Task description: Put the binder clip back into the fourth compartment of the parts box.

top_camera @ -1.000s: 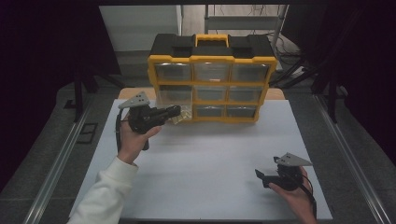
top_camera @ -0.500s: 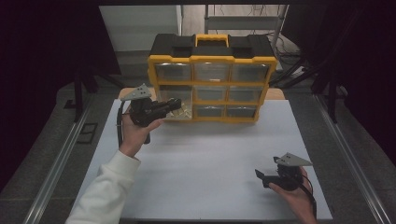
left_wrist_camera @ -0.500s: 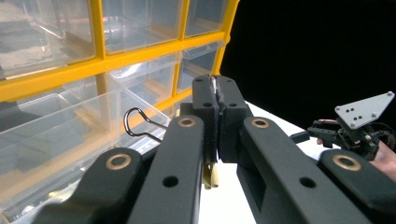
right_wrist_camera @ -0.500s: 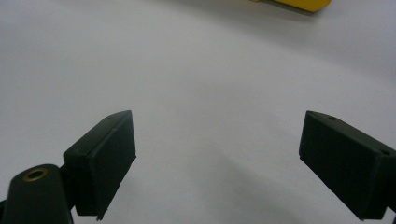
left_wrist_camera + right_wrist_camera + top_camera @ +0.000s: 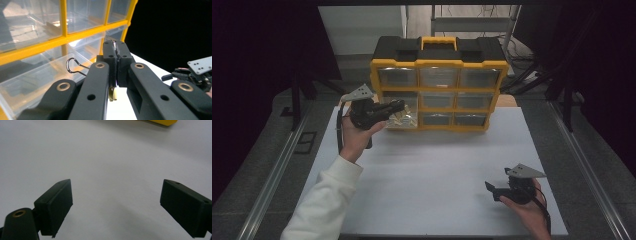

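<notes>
So, quick rundown:
Left gripper (image 5: pixel 396 105): held up at the organizer's lower-left drawer, jaws clenched on a binder clip (image 5: pixel 114 72) (gold body pinched between the pads, wire loop sticking out to the side)
Right gripper (image 5: pixel 490 188): low over the white table (image 5: pixel 432 165), near its right front corner, jaws spread wide with nothing between them
Organizer (image 5: pixel 439 85): yellow-and-black, clear drawers, standing at the table's far edge

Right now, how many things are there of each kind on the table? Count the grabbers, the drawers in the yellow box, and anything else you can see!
Grippers: 2, the left gripper and the right gripper
Yellow organizer box: 1
Clear drawers in it: 9
Binder clip, pinched by the left gripper: 1
Total: 13
</notes>
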Motion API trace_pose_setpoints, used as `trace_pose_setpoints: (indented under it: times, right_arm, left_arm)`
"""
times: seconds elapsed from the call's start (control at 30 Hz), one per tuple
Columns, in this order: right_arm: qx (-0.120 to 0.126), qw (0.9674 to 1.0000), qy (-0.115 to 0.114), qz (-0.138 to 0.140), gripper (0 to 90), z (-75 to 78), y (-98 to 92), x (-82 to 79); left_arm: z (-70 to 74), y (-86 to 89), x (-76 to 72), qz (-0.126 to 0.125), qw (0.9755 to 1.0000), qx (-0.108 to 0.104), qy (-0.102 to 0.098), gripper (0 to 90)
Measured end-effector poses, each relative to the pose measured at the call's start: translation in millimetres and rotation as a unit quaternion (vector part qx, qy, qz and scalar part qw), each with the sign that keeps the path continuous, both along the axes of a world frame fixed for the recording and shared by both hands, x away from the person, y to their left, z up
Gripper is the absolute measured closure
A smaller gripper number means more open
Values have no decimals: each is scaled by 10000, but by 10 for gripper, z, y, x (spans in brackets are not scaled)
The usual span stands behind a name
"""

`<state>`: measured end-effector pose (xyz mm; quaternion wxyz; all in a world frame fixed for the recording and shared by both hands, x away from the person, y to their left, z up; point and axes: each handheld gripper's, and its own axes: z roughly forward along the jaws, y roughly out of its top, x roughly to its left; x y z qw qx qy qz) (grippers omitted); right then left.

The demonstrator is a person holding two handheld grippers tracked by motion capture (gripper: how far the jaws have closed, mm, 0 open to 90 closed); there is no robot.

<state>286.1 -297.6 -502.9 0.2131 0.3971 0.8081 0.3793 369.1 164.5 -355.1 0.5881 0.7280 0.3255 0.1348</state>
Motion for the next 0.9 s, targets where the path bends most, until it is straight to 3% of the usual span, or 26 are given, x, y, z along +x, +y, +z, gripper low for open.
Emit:
trace_pose_setpoints:
  times: [0.43, 0.9]
  right_arm:
    - [-8, 10000, -4, -10, 115, -1, -2, 1]
    - [-12, 10000, -3, -4, 115, -3, -6, 1]
  left_arm:
    - [41, 25, 180, 306, 9995, 79, 16, 885]
    - [-22, -16, 379, 668, 9974, 238, 133, 883]
